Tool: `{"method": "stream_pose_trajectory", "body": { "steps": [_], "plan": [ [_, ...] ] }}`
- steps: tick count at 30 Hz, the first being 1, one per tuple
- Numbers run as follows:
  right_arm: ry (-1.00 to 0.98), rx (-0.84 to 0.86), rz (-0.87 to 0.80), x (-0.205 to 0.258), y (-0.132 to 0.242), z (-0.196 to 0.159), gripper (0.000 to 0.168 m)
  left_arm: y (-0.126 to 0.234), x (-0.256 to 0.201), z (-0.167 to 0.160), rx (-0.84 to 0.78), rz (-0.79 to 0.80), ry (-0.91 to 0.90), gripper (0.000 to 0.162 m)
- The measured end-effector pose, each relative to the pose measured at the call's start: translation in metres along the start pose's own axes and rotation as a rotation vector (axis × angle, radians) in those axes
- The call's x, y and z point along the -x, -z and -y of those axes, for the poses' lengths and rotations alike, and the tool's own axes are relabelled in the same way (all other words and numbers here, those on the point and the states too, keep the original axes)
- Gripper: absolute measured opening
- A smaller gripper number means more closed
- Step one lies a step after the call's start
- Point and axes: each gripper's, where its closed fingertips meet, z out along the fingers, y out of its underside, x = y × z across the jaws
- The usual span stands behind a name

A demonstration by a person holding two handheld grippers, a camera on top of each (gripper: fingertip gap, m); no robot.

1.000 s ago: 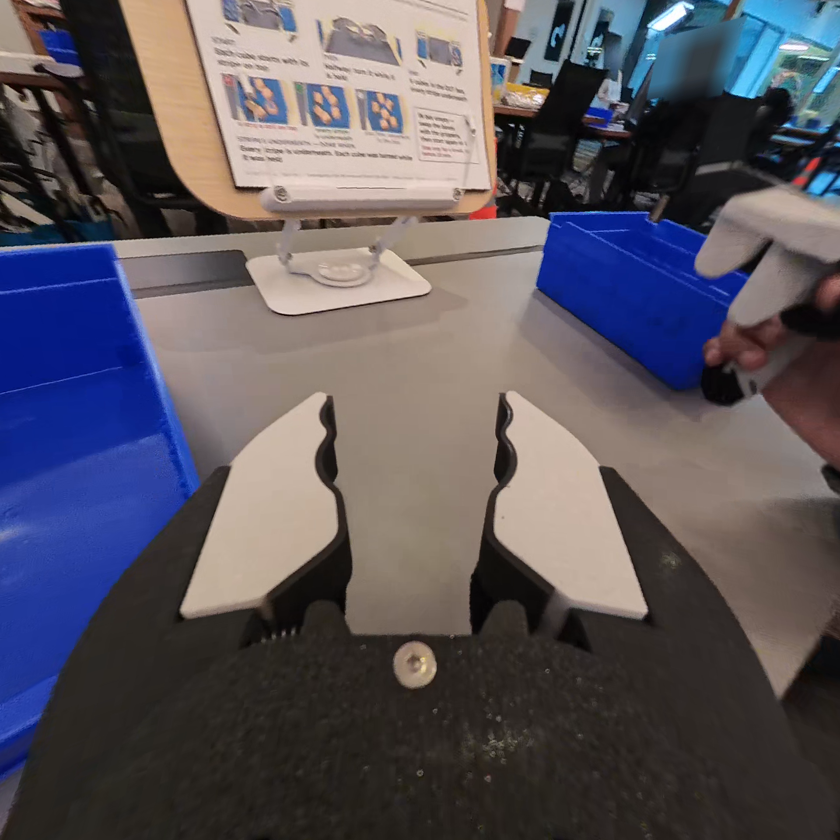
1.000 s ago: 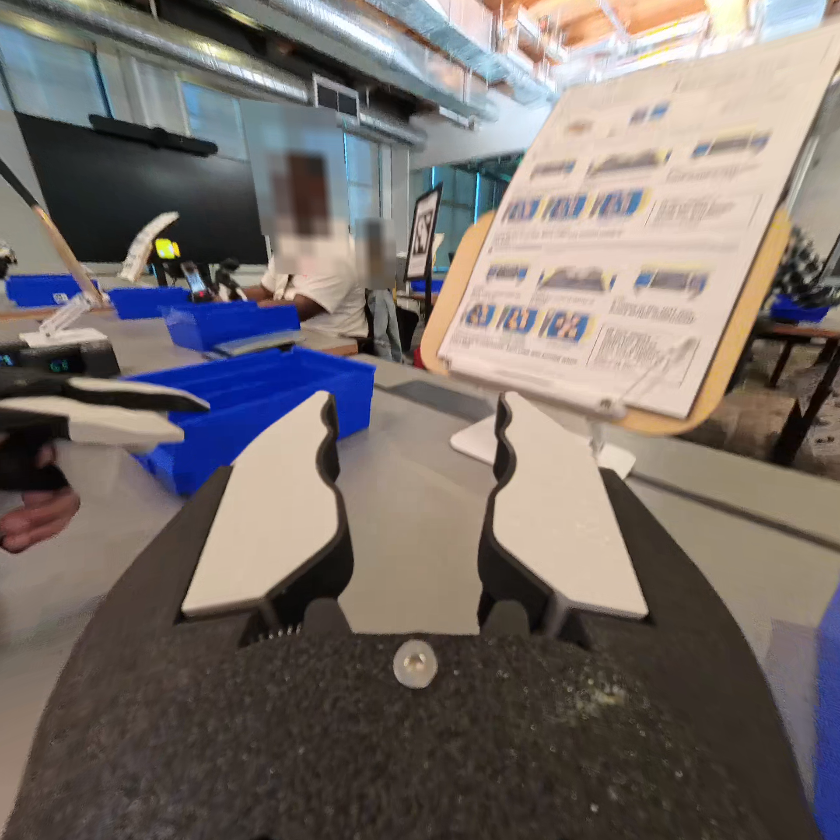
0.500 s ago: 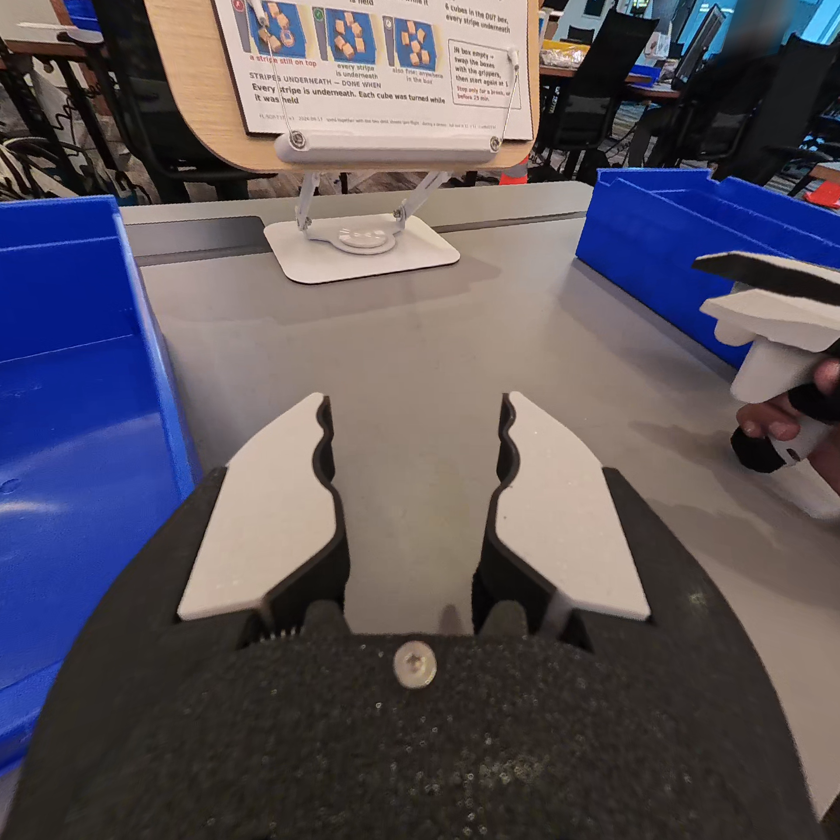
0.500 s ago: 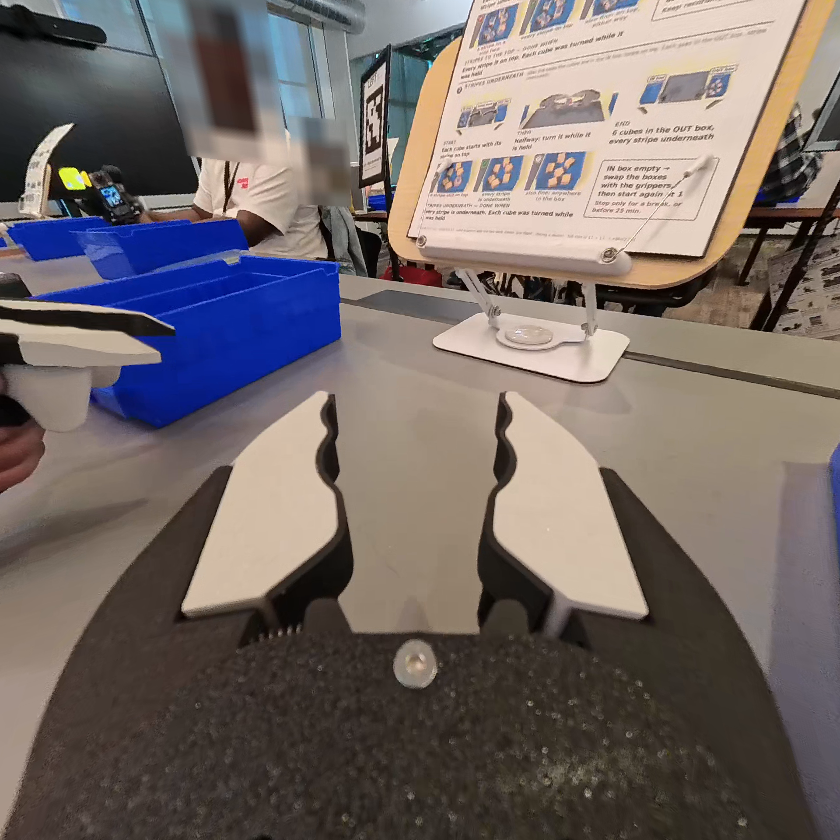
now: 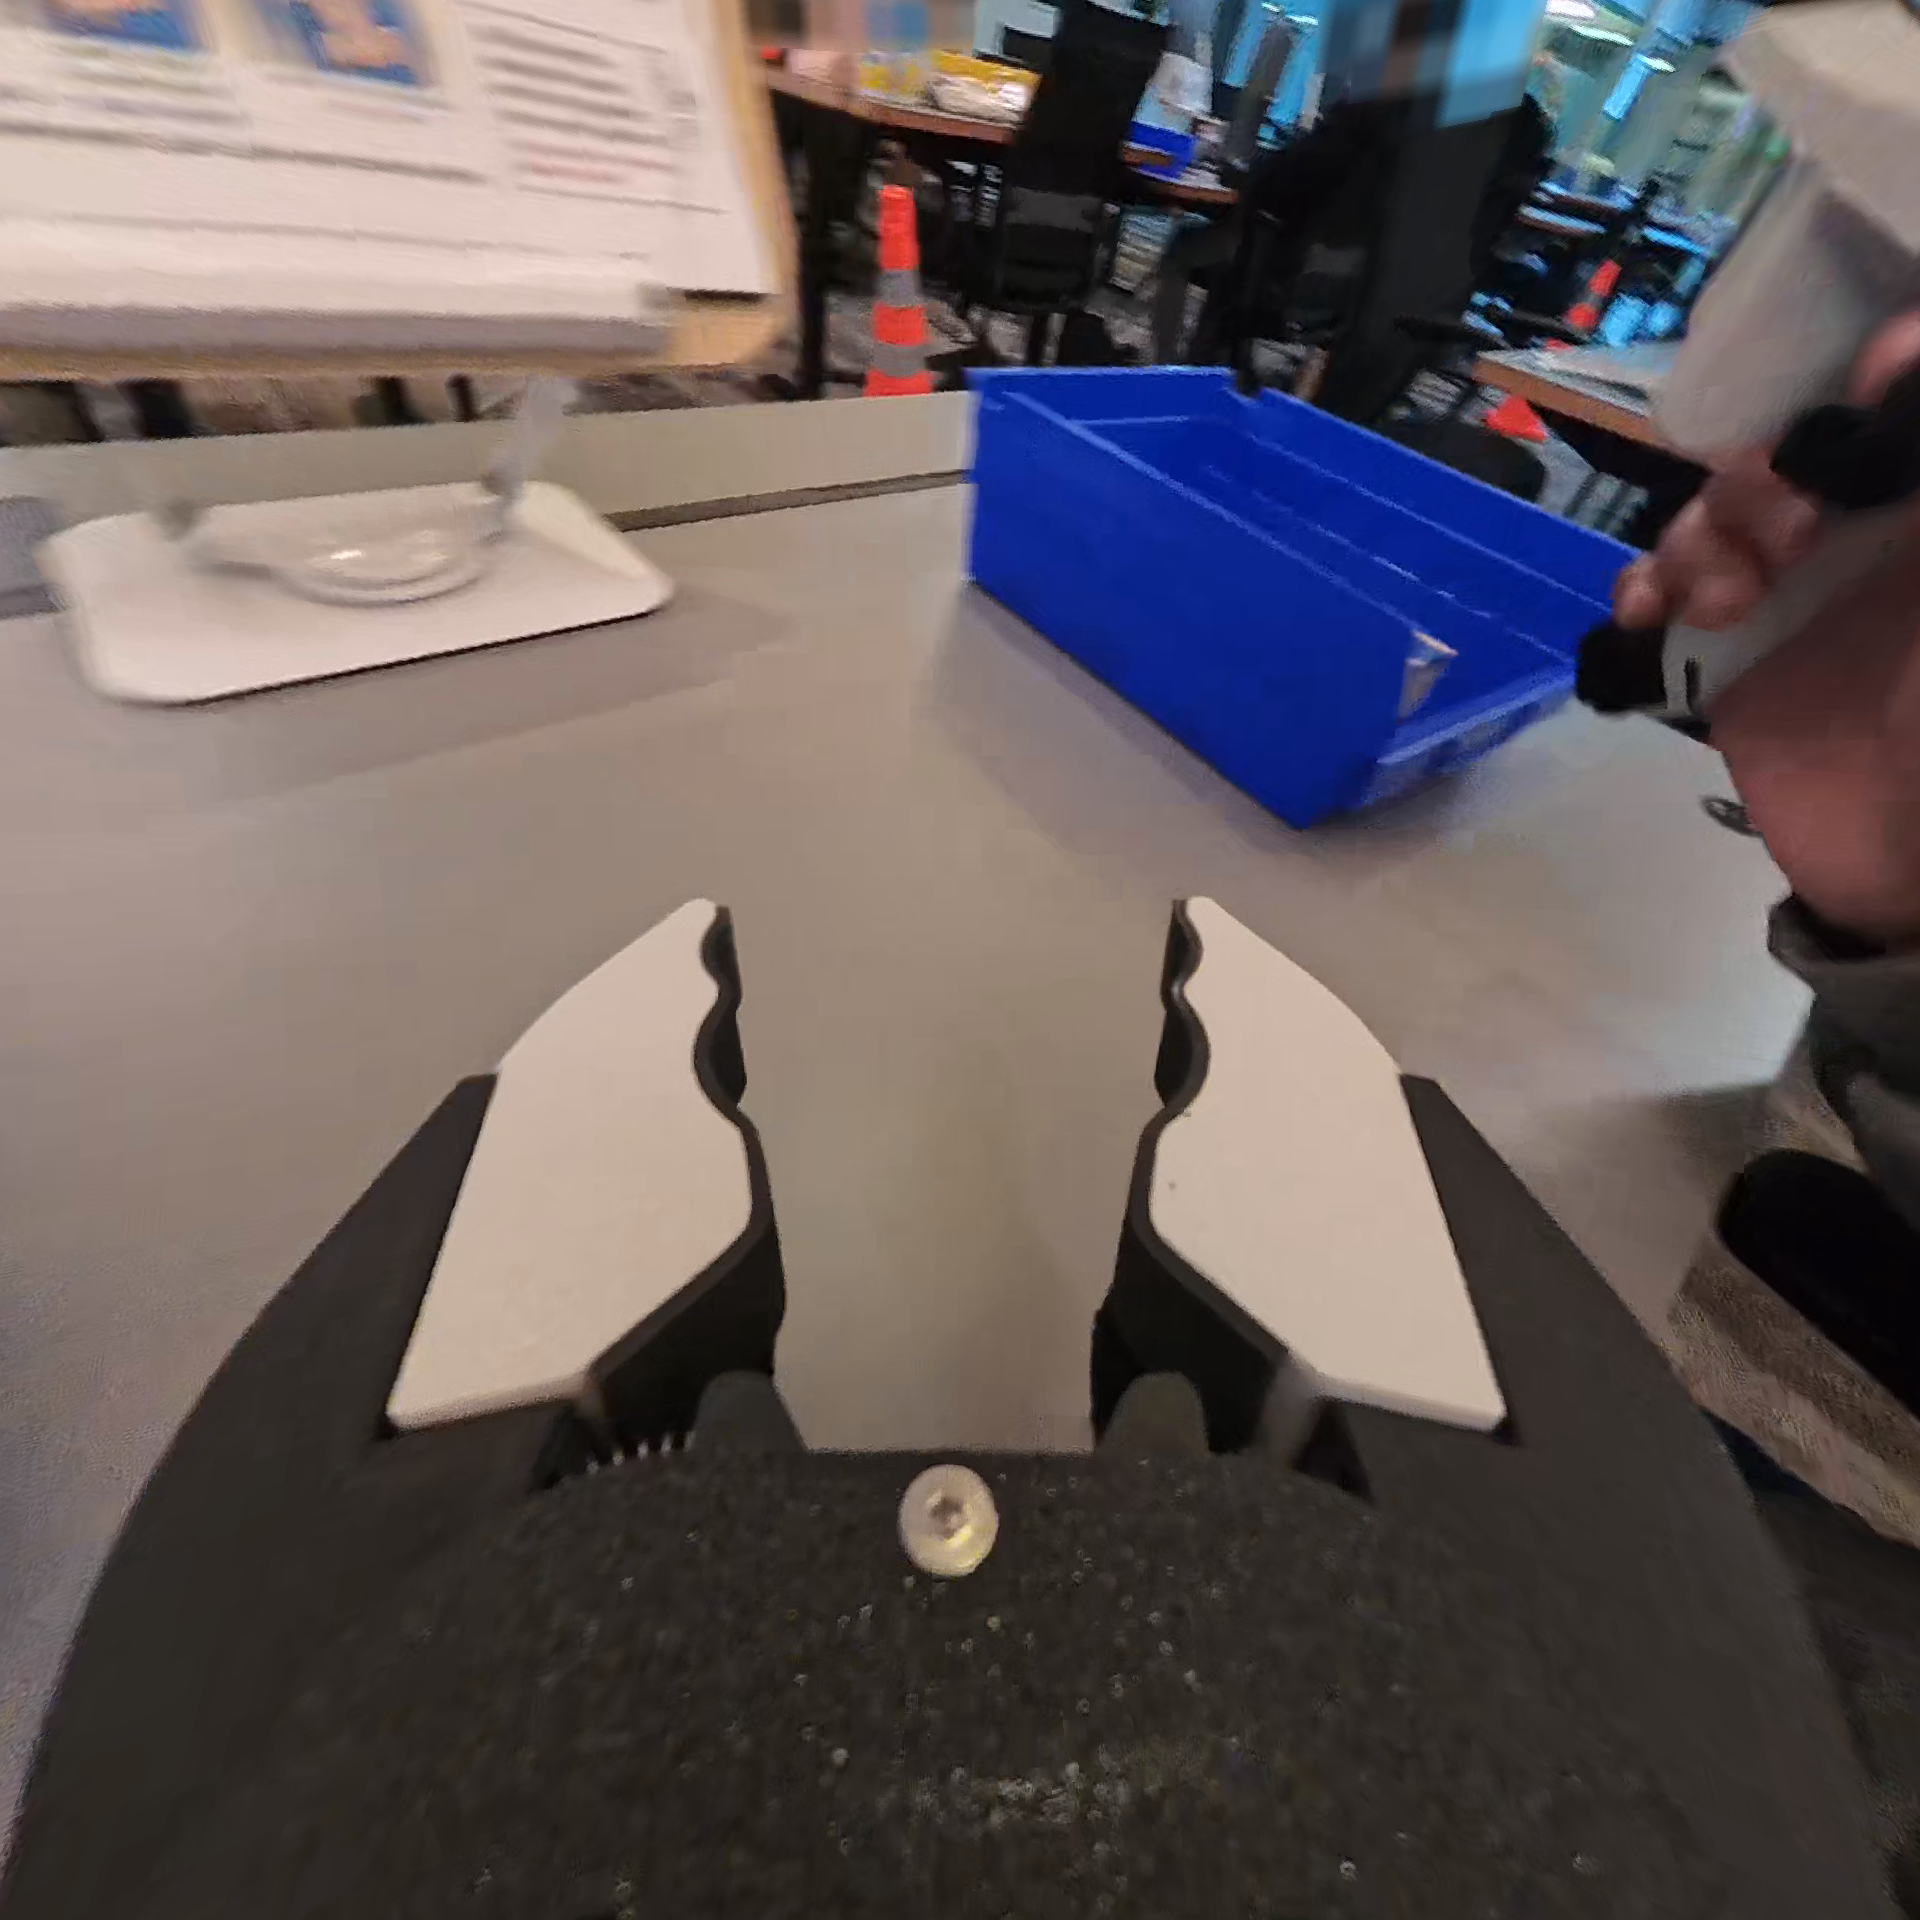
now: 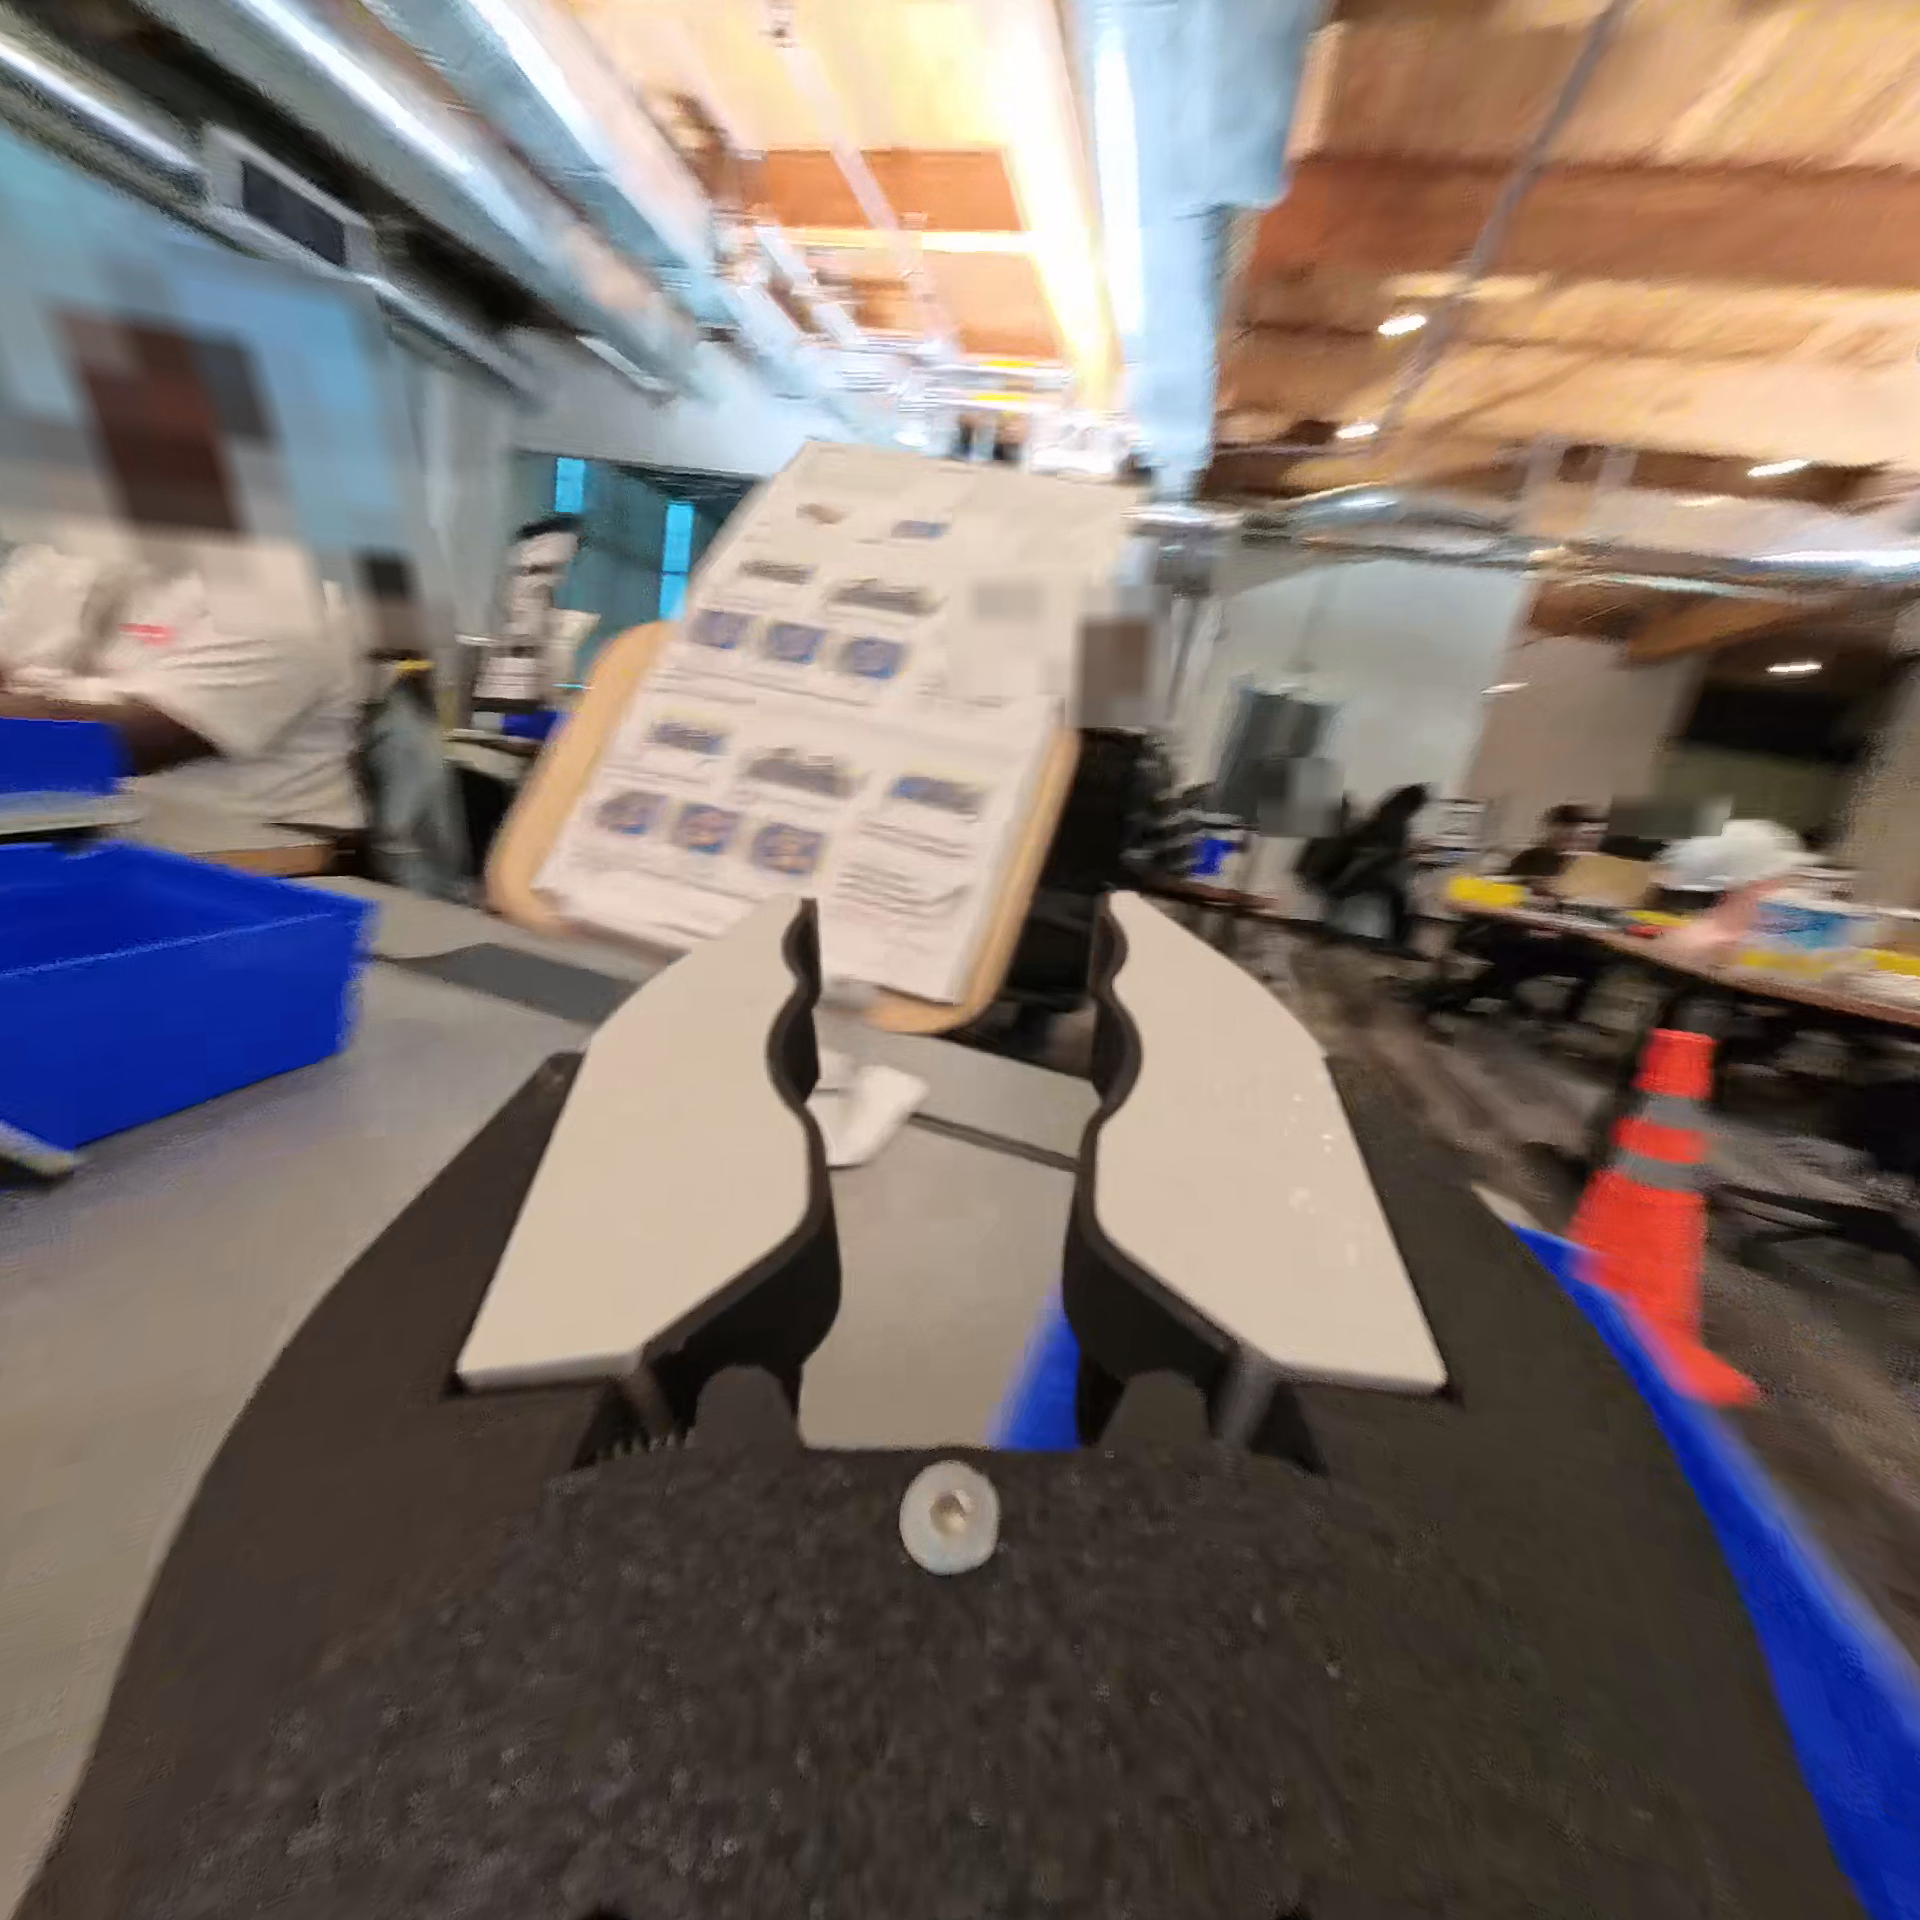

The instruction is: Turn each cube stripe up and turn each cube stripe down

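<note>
Above grey table (image 5: 727, 790), both grippers empty, spread

Grey table (image 5: 436, 831). Instruction sheet on a wooden board (image 6: 800, 758), tilted back on a white stand; stand base (image 5: 343, 592) flat on the table. Blue bin (image 5: 1247, 582) on the table's far right side, a second blue bin (image 6: 156, 987) at the left. Orange traffic cones on the floor beyond (image 5: 899, 301) (image 6: 1652, 1195). Background: desks, dark chairs, seated people, all blurred.
</note>
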Motion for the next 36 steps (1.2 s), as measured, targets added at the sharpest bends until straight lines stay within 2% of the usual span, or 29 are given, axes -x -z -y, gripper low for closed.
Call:
{"method": "stream_pose_trajectory", "body": {
  "steps": [2,5,8,13,17,19,21,26,29,31,33,36],
  "plan": [
    [0.038,0.072,-0.166,-0.064,0.025,-0.008,0.055,-0.029,-0.044,-0.002,0.026,-0.049,-0.034,0.077],
    [0.007,0.225,-0.33,-0.142,0.072,-0.045,0.062,-0.079,-0.104,0.003,0.036,-0.132,0.032,0.077],
    [-0.044,0.37,-0.401,-0.189,0.11,-0.094,0.067,-0.138,-0.129,0.006,0.074,-0.058,-0.028,0.08],
    [-0.155,0.524,-0.385,-0.207,0.122,-0.153,0.071,-0.211,-0.166,0.001,0.144,-0.066,0.034,0.084],
    [-0.179,0.572,-0.364,-0.2,0.111,-0.172,0.068,-0.243,-0.154,-0.011,0.211,0.059,0.021,0.073],
    [-0.155,0.626,-0.369,-0.198,0.109,-0.182,0.063,-0.245,-0.143,-0.011,0.223,0.087,0.075,0.054],
    [-0.151,0.658,-0.36,-0.193,0.107,-0.186,0.063,-0.243,-0.132,-0.01,0.24,0.106,0.11,0.042],
    [-0.343,0.588,-0.281,-0.16,0.092,-0.18,0.024,-0.228,-0.102,-0.004,0.254,0.253,0.059,0.008],
    [-0.374,0.624,-0.367,-0.15,0.095,-0.179,0.022,-0.217,-0.099,-0.006,0.261,0.27,0.025,0.005],
    [-0.364,0.678,-0.454,-0.148,0.107,-0.175,0.005,-0.206,-0.099,-0.004,0.259,0.261,-0.003,0.004],
    [-0.423,0.62,-0.458,-0.138,0.11,-0.162,0.005,-0.189,-0.101,0.0,0.246,0.238,-0.005,0.005],
    [-0.401,0.568,-0.441,-0.115,0.105,-0.135,0.004,-0.154,-0.094,0.011,0.211,0.26,-0.046,0.005]
  ]
}}
